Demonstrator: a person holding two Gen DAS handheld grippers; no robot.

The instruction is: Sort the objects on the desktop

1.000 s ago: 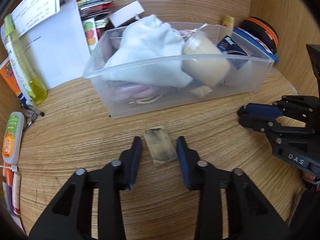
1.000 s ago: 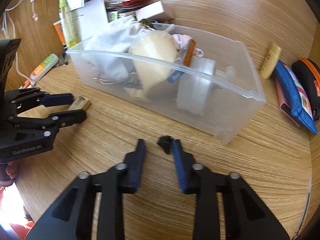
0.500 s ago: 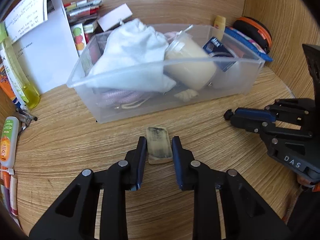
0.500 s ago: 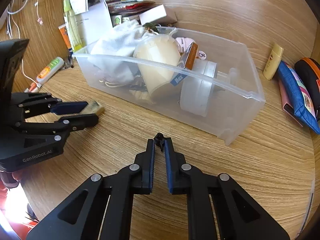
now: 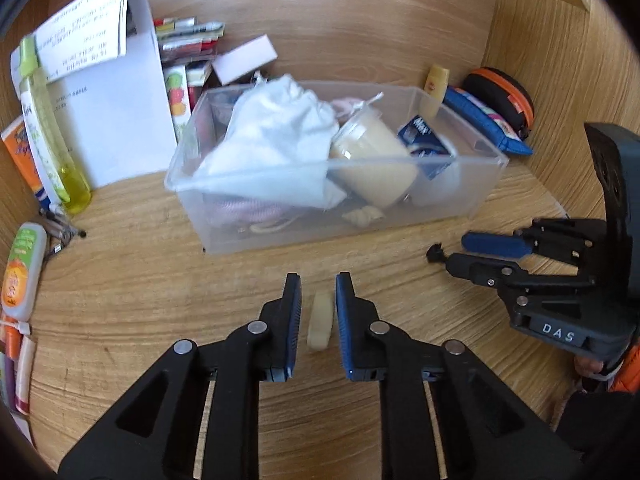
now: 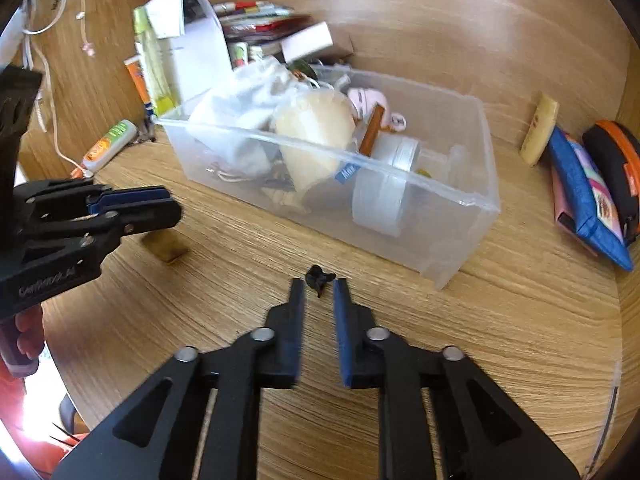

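Observation:
A small beige eraser (image 5: pixel 320 320) stands on its narrow edge on the wooden desk, between the fingers of my left gripper (image 5: pixel 319 280). The jaws are closing, and a thin gap still shows on each side of the eraser. In the right wrist view the eraser (image 6: pixel 164 246) rests on the desk under the left gripper (image 6: pixel 172 206). A tiny black clip (image 6: pixel 319 277) lies on the desk just past the tips of my right gripper (image 6: pixel 319 282). Those jaws are opening and do not touch it. The left wrist view shows the clip (image 5: pixel 434 250) at the right gripper (image 5: pixel 456 248).
A clear plastic bin (image 5: pixel 320 168) just beyond both grippers holds a white cloth bag (image 5: pixel 276 136), a cream jar (image 5: pixel 372 160) and several small things. A white sheet (image 5: pixel 116 120) and yellow bottle (image 5: pixel 56 148) stand left. A blue pouch (image 6: pixel 580 188) and an orange-rimmed case (image 6: pixel 612 156) lie right.
The left jaws have narrowed around the eraser, which has turned from lying flat onto its edge. The right jaws came together at the black clip, then parted again.

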